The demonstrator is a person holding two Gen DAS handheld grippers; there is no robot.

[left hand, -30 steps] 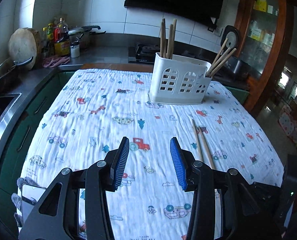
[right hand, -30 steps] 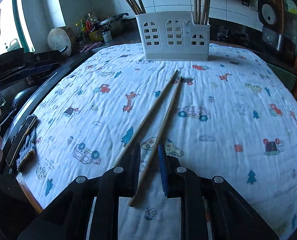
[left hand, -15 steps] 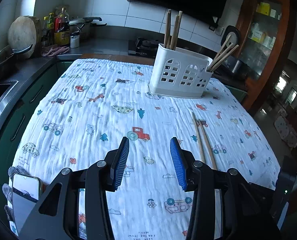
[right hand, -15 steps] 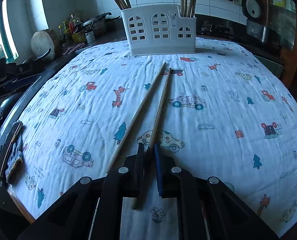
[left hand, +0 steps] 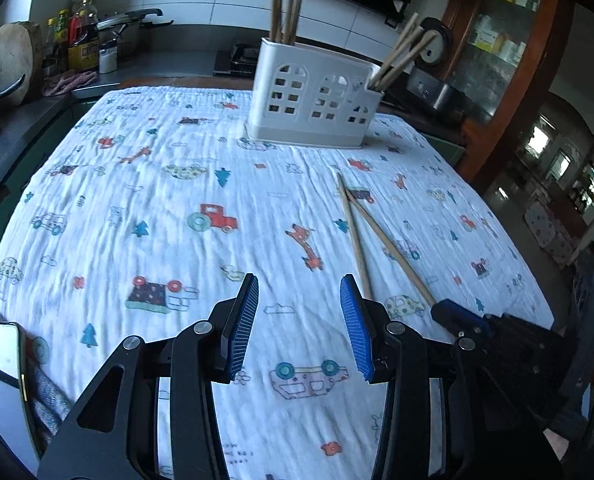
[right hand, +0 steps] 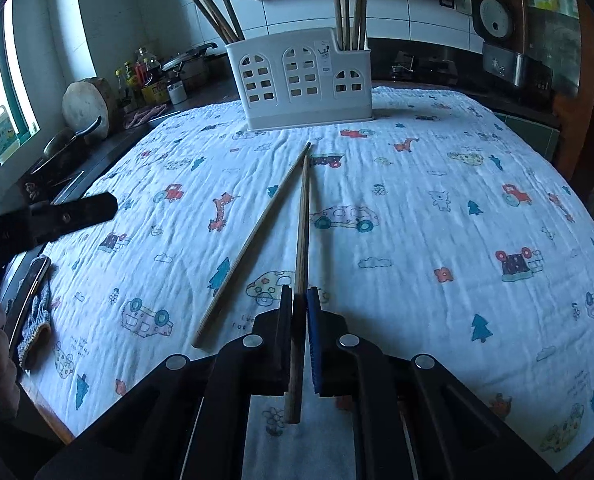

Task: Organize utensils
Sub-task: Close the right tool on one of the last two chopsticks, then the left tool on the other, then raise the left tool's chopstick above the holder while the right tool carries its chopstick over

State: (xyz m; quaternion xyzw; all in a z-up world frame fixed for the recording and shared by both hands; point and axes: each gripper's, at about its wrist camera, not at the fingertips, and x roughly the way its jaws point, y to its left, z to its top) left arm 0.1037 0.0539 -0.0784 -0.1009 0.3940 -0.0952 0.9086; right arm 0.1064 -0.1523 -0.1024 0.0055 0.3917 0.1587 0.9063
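Two wooden chopsticks lie on the patterned cloth. My right gripper is shut on the right chopstick, near its thick end; the tip still points at the holder. The other chopstick lies loose just left of it. In the left wrist view the pair shows as a held chopstick and a loose one. The white utensil holder stands at the far edge with several chopsticks in it; it also shows in the left wrist view. My left gripper is open and empty above the cloth.
A phone on a grey glove lies at the cloth's near left corner. A counter with bottles, a round wooden board and a pan runs along the left. A wooden cabinet stands at the right.
My right gripper has closed from a narrow gap onto the right chopstick. My left gripper has moved forward and right over the cloth, still open.
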